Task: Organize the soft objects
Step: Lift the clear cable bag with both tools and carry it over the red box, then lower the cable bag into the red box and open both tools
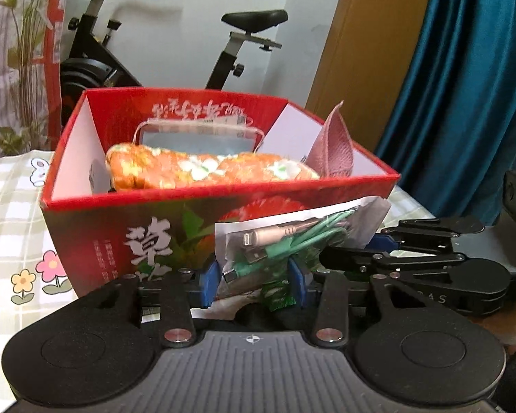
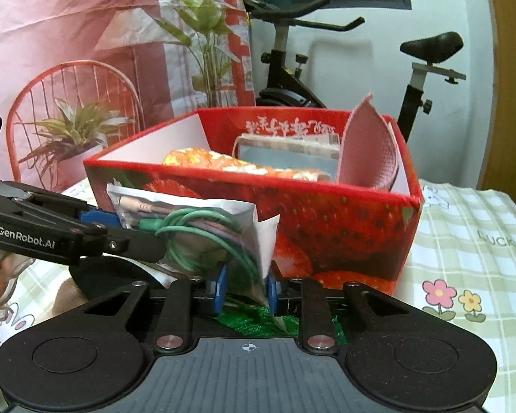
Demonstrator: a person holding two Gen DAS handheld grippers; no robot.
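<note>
The biggest thing ahead of both my grippers is the red strawberry-print box [image 1: 148, 227], standing open-topped on the checked cloth [image 1: 13, 213] that covers the table. From the left gripper [image 1: 253, 282] its near wall fills the view just beyond the fingertips; from the right gripper [image 2: 246, 290] I see the box's corner slightly right of centre.

Inside the box, beyond my fingers, lies an orange floral cloth roll [image 1: 203, 168], its long axis running left to right across the box. Behind it stands a clear pouch [image 1: 199, 137] against the far wall. At the right end a pink textured cloth [image 1: 333, 151] stands upright, its tip pointing up above the rim.

Between the grippers and the box is a clear plastic bag of cables [image 1: 292, 237], holding a coiled green cable [image 2: 203, 237] and a white plug. From the left gripper the bag's long axis slopes up toward the right, touching or just in front of the box wall. My left gripper's blue pads [image 1: 210, 285] are clamped on its lower end. My right gripper's pads [image 2: 220, 289] pinch the bag's lower corner, so both are grasping the same bag. Beneath it, right by the right gripper's fingers, something green and shiny [image 2: 258, 323] shows.
</note>
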